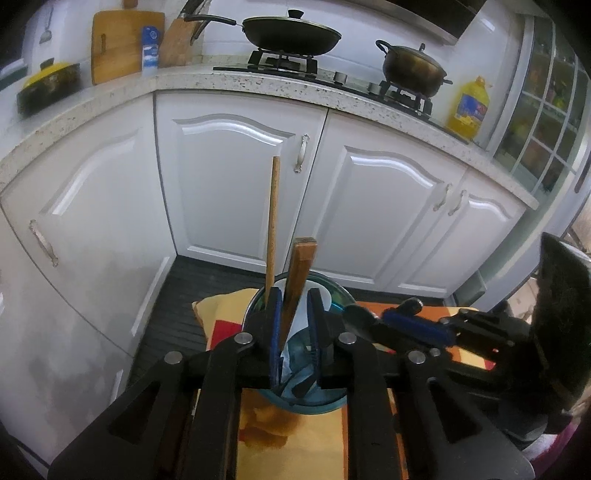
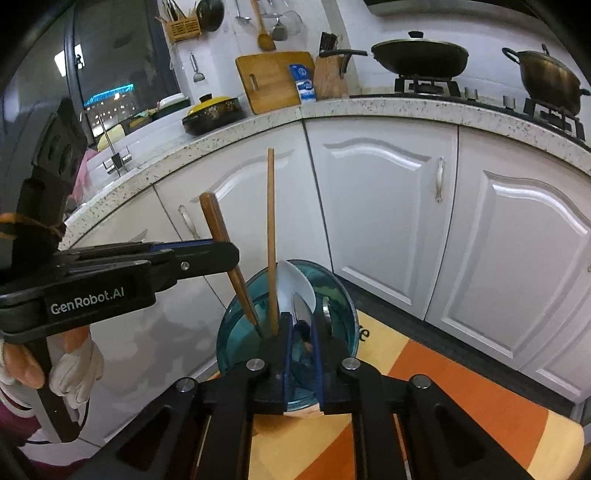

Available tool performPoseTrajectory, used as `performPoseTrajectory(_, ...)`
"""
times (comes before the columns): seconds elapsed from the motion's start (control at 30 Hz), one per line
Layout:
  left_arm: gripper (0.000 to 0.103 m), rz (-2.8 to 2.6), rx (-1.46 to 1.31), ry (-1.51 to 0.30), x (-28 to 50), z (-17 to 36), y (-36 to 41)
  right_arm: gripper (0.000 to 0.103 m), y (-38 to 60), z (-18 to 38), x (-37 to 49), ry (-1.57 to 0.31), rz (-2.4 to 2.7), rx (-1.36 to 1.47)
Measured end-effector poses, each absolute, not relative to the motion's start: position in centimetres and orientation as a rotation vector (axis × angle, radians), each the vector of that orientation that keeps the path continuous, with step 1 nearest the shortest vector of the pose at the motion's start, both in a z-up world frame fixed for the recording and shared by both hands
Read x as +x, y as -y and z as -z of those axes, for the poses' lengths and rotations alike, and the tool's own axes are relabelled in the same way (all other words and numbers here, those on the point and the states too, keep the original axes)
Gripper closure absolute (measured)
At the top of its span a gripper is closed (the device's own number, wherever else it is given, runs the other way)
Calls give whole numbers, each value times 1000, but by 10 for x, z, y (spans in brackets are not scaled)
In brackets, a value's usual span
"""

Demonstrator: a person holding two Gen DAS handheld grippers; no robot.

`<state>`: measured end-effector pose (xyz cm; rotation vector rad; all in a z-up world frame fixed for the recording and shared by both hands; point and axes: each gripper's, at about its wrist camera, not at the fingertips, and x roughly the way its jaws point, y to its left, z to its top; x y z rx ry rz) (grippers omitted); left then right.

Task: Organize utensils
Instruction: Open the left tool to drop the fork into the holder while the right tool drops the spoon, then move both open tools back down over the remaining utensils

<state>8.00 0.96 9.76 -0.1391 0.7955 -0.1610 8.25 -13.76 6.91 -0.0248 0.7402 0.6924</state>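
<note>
A teal glass holder [image 2: 332, 291] stands on an orange and yellow table [image 2: 461, 387]. It holds a thin wooden stick [image 2: 271, 236], a white ceramic spoon [image 2: 291, 284] and metal spoons [image 2: 302, 312]. My left gripper [image 1: 295, 295] is over the holder [image 1: 332, 295], jaws a little apart around a brown wooden-handled utensil [image 1: 300, 273] that leans on the left pad; in the right wrist view it [image 2: 229, 254] crosses that utensil [image 2: 221, 236]. My right gripper [image 2: 301, 325] is just above the holder, jaws slightly apart, with a metal spoon between them; contact is unclear. It also shows in the left wrist view [image 1: 354, 314].
White cabinets [image 1: 240, 184] and a speckled counter [image 1: 258, 79] stand behind the table. On the counter are a wok [image 1: 291, 33], a pot [image 1: 413, 68], an oil bottle [image 1: 469, 107], cutting boards [image 1: 122, 44] and a yellow-lidded dish [image 1: 50, 86]. Dark floor lies between table and cabinets.
</note>
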Motion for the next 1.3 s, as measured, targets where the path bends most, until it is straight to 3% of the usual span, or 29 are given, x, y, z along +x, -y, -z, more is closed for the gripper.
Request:
performPoseTrajectory(0.1, 81, 162, -146, -791, 77, -101, -11, 81, 143, -74, 77, -727, -693, -18)
performPoseTrajectory(0.17, 70, 162, -148, -789, 73, -102, -10, 80, 148, -77, 74, -715, -688, -8)
performPoseTrajectory(0.23, 66, 163, -147, -790, 72, -103, -9, 80, 152, -79, 71, -711, -689, 2)
performPoseTrajectory(0.9, 64, 154, -48, -697, 31, -132, 28, 71, 205, -95, 29, -688, -588, 71)
performPoseTrajectory(1.3, 64, 231, -16, -694, 10, -131, 76, 60, 253, -87, -7, -717, -473, 70)
